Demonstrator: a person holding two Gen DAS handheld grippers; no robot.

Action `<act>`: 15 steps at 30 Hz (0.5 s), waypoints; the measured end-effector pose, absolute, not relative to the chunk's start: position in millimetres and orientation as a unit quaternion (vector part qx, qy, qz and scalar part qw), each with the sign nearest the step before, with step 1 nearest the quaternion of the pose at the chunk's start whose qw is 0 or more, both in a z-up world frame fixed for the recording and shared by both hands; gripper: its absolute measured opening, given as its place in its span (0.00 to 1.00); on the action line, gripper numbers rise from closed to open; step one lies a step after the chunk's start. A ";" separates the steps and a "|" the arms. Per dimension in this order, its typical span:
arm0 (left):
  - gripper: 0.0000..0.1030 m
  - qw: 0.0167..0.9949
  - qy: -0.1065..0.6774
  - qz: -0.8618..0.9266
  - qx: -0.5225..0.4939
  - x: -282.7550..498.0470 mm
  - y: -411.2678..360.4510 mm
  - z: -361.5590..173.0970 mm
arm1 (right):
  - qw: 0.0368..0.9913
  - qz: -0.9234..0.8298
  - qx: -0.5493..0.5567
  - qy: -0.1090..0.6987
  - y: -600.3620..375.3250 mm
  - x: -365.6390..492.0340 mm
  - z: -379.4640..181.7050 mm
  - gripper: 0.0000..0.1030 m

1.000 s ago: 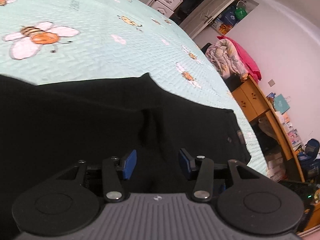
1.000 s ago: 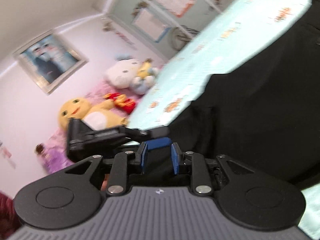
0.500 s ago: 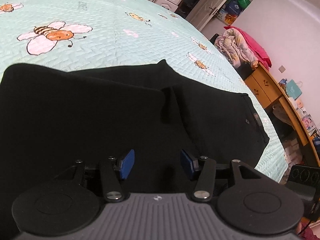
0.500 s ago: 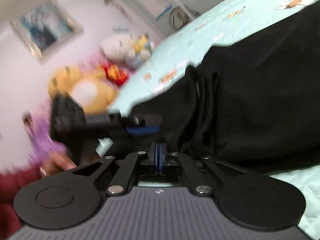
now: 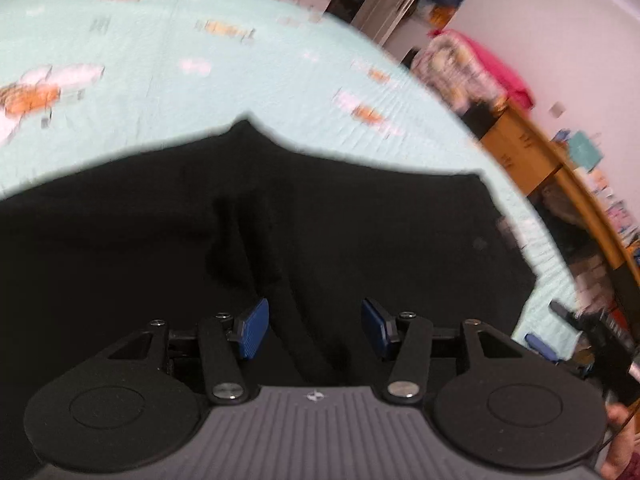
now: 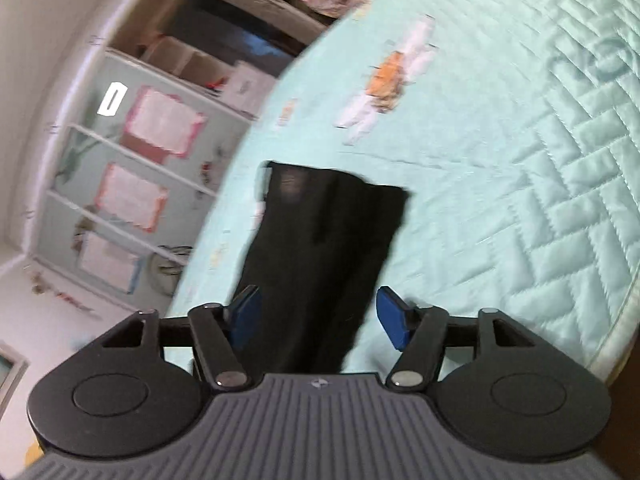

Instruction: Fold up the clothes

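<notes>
Black garment (image 5: 320, 220) lies spread on the mint quilt (image 5: 200, 92), ahead of and beneath both jaws. Your left gripper (image 5: 315, 326) hangs half-spread and empty; your right gripper (image 6: 316, 316) is opening, gripping nothing, likely freeing cloth for another fold.

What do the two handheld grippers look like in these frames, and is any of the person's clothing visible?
Both the left gripper and the right gripper match: black linkage arms with silver screws, blue ribbed pads, round black discs, a grey ridged body with a small logo. A dark red sleeve shows at the frame edge.
</notes>
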State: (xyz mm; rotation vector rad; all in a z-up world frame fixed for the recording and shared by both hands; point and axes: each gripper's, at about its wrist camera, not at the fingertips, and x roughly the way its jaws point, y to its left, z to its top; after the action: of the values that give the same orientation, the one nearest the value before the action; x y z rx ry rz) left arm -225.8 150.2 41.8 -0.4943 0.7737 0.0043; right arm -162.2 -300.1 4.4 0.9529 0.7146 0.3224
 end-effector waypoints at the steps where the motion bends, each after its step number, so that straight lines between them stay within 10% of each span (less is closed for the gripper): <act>1: 0.52 0.900 0.369 0.001 -0.232 -228.1 148.9 39.8 | 0.806 0.143 0.460 0.344 -299.6 -154.9 -3.2 0.63; 15: 0.59 0.908 0.364 -0.004 -0.209 -231.3 143.1 36.9 | 0.789 0.167 0.501 0.315 -298.7 -128.5 -9.1 0.60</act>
State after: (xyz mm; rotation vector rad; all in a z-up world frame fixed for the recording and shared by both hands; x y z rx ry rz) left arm -231.3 143.1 36.9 -0.4309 0.7519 -0.0091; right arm -128.5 -298.7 -9.1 1.0783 0.6780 0.3591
